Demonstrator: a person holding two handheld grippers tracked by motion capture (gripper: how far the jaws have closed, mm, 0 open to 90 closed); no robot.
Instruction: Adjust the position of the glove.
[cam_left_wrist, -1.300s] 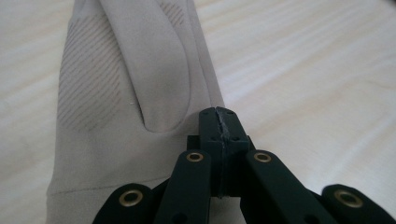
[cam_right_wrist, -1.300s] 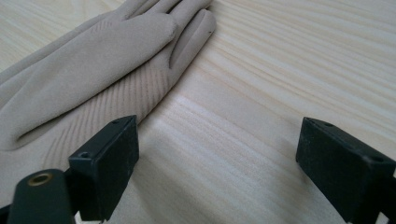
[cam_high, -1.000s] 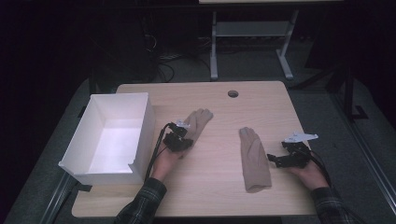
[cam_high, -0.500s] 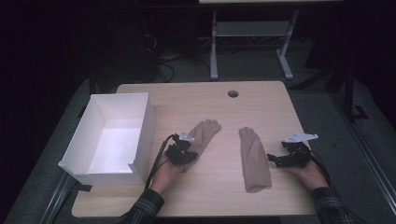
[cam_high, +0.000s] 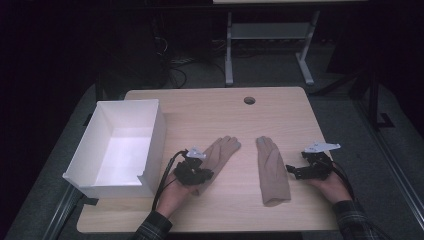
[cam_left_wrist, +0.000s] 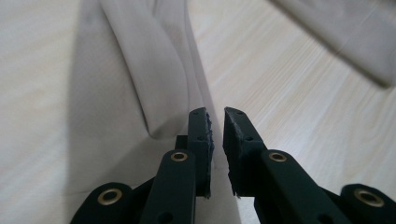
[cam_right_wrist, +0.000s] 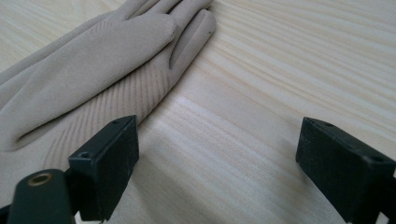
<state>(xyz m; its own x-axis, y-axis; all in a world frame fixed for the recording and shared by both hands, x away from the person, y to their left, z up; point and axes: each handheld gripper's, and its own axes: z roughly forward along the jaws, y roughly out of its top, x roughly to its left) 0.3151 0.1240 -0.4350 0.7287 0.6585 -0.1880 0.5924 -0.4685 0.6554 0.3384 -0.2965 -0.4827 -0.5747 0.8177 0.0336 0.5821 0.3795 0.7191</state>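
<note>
I'm pinching the left glove (cam_high: 218, 153) in my left claw (cam_left_wrist: 215, 135) by a thin edge (it may slip); right claw (cam_right_wrist: 217, 172) is gaping empty.

Two beige fabric gloves are counted on the table: one on the left (cam_high: 220, 152) and one on the right (cam_high: 272, 170). One open white rectangular cardboard box (cam_high: 150, 135) is counted at the left side. One light wooden table (cam_high: 210, 107) is counted, with one round cable hole (cam_high: 249, 100) in its top. Two black two-jaw handheld grippers are counted, a left one (cam_high: 200, 176) and a right one (cam_high: 292, 172). Two hands are counted, the left (cam_high: 172, 192) and the right (cam_high: 332, 186). One grey metal frame stand (cam_high: 265, 35) is counted behind the table.
</note>
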